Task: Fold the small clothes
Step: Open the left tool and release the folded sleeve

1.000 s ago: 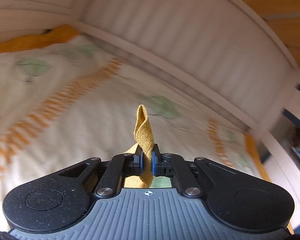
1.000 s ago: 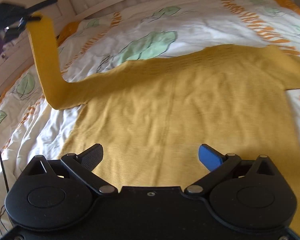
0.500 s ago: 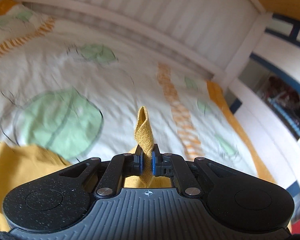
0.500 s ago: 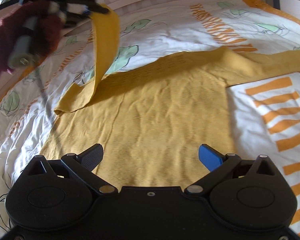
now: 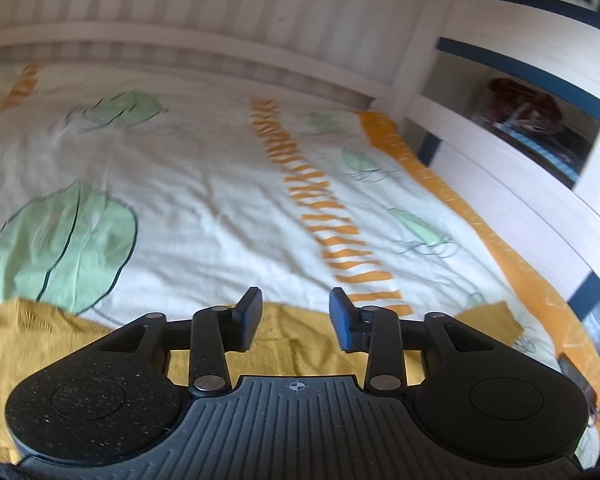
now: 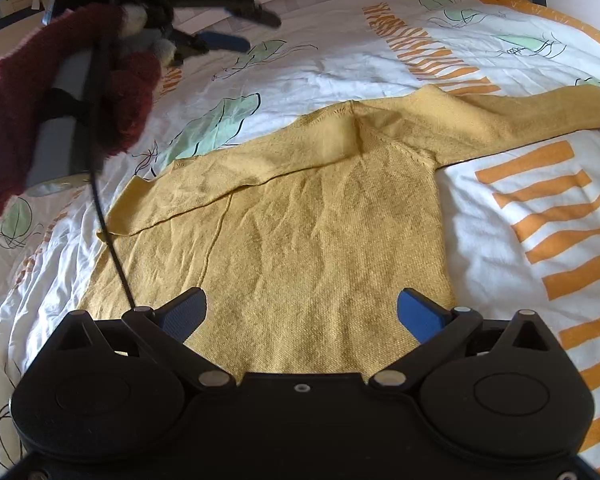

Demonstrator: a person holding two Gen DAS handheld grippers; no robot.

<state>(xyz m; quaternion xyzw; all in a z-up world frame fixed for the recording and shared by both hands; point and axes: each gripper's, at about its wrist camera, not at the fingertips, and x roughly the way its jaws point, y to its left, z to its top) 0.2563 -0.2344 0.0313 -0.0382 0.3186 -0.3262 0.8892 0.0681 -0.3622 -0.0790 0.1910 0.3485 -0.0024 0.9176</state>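
Observation:
A mustard-yellow knit sweater (image 6: 324, 232) lies flat on the bed. Its left sleeve (image 6: 220, 176) is folded across the chest; its right sleeve (image 6: 532, 116) stretches out to the right. My right gripper (image 6: 300, 312) is open and empty, hovering over the sweater's lower body. My left gripper (image 5: 294, 316) is open and empty just above the sweater's top edge (image 5: 284, 340). In the right wrist view the left gripper (image 6: 236, 32) shows at the upper left, held by a hand in a dark red sleeve (image 6: 60, 92).
The bed has a white duvet (image 6: 380, 64) with green leaves and orange stripes. A white slatted bed rail (image 5: 220, 20) runs along the far side. White shelving with blue trim (image 5: 540, 120) stands at the right. A black cable (image 6: 108, 232) hangs from the left gripper.
My left gripper carried the sleeve across over the sweater's body, then opened and let it go. The sleeve now lies folded on the chest. My right gripper stayed open.

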